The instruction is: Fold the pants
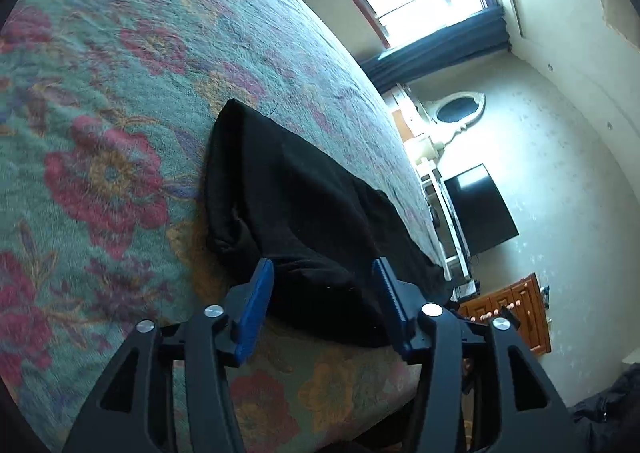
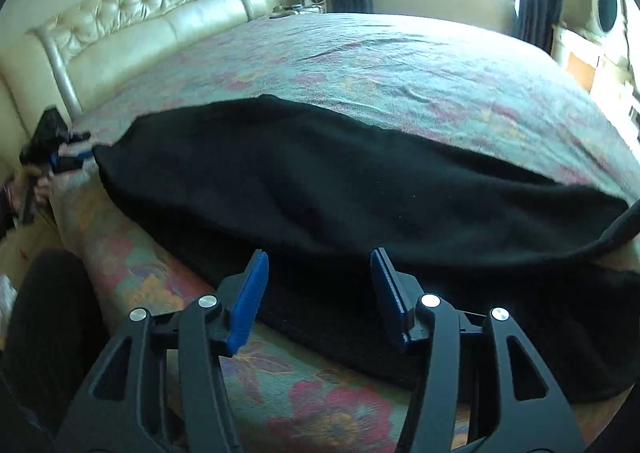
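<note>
Headboard [image 2: 152, 13] only behind right claw [image 2: 320, 269]

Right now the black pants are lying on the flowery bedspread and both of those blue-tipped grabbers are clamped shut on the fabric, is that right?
Not quite. The black pants do lie on the flowery bedspread, but neither grabber is clamped. The right gripper has its blue fingers spread wide over the cloth, as the right wrist view shows, and the left gripper is open too in the left wrist view, with the pants between its tips.

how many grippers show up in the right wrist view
2. The right gripper fills the bottom center, jaws apart just above the black pants. The left gripper is small at the far left edge, at the pants' end; its jaws are too small to judge here.
</note>
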The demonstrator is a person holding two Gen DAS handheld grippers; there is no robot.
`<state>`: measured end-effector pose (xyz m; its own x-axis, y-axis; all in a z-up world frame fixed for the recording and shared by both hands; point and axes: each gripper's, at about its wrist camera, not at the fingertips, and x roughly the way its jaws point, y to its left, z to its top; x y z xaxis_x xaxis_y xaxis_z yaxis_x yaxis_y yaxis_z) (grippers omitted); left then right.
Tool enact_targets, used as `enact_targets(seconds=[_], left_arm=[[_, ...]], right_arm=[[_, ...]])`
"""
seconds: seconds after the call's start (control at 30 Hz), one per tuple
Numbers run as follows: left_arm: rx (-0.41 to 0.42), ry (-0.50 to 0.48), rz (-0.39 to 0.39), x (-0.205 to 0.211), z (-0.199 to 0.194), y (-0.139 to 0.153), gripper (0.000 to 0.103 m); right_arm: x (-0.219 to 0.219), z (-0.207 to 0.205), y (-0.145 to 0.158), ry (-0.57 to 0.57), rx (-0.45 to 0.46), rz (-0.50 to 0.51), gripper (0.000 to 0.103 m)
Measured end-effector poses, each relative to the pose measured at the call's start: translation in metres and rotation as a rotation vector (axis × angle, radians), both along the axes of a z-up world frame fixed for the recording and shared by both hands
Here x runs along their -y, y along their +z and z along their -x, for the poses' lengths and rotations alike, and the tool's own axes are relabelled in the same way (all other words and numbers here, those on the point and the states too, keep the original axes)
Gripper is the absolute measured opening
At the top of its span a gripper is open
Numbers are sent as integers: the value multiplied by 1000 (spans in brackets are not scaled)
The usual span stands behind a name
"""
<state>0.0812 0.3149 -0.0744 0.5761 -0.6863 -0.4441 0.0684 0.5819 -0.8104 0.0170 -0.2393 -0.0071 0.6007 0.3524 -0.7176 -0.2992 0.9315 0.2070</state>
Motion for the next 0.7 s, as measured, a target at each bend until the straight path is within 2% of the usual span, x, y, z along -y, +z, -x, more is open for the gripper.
enact_targets(seconds=[0.1,0.17,0.27,0.37,0.53,0.6,0.7], left_arm=[[0,92,64,10,8,4,64],[7,137,71,19,8,7,64],[-32,175,-1,34,3,10,66],[-91,255,-46,40,12,12,67],[-118,335,7,49,27,15,67],[-124,341,32,54,22,14,69],[-148,353,22,56,4,7,70]], right_arm=[[7,1,-2,-73,-45,-176,54],[12,3,-5,-99,-73,-241,55],[9,-1,-9,-129,-103,-251,56],[14,1,-14,-164,-130,-319,62],[20,4,-18,-188,-146,-385,63],[20,4,-20,-197,-152,-389,63],[21,4,-23,-204,-163,-400,63]])
